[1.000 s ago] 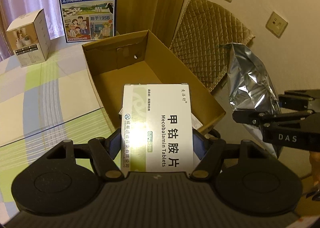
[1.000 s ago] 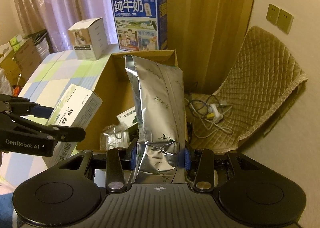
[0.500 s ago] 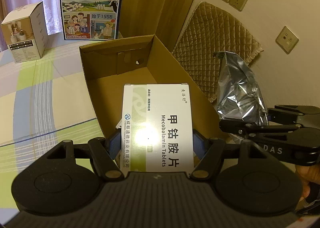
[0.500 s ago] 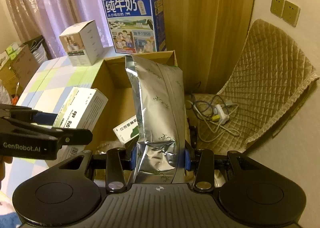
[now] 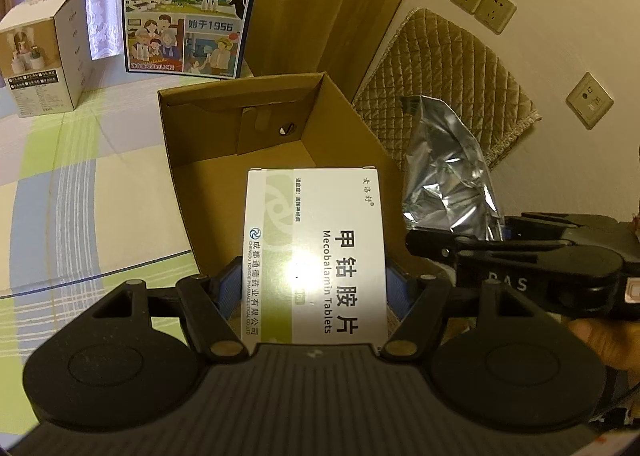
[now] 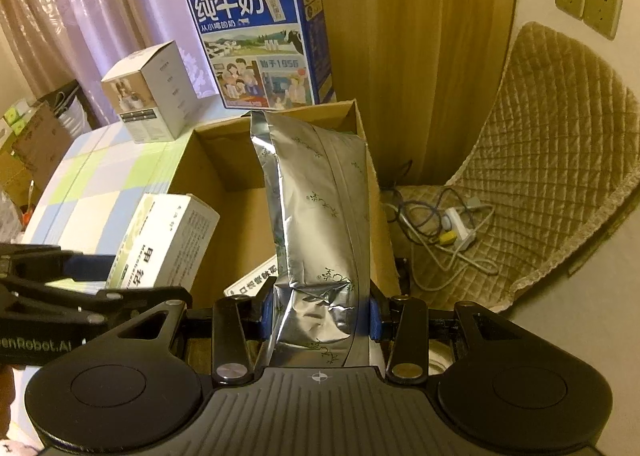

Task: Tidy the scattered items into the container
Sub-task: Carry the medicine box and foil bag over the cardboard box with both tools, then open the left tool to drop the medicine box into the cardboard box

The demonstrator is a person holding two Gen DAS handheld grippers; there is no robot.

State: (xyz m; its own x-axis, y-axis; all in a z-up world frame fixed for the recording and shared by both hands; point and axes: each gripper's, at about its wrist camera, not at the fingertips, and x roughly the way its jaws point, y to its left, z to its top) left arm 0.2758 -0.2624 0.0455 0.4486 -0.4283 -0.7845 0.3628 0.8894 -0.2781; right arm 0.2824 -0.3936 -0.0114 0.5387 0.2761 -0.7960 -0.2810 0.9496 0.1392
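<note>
Left gripper (image 5: pixel 314 288) clamping one tablet box (image 5: pixel 316 252), right gripper (image 6: pixel 320 316) at three o'clock clamping one foil pouch (image 6: pixel 320 216), both hovering over one cardboard box (image 5: pixel 192 160)

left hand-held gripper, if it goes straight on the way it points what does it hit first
Most likely the floor of the open cardboard box: the left hand-held gripper, clamped on the tablet box, points down into it. Depth is unclear.

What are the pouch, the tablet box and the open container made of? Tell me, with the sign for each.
Silver pouch: looks like metallised foil or foil laminate; mirror-bright, with sharp creases. Tablet box: thin printed paperboard with a glossy coat, judging by the glare patch and crisp folded edges. Cardboard box: brown corrugated-looking cardboard, matte and unprinted, with folded flaps and a locking tab at its far wall.
</note>
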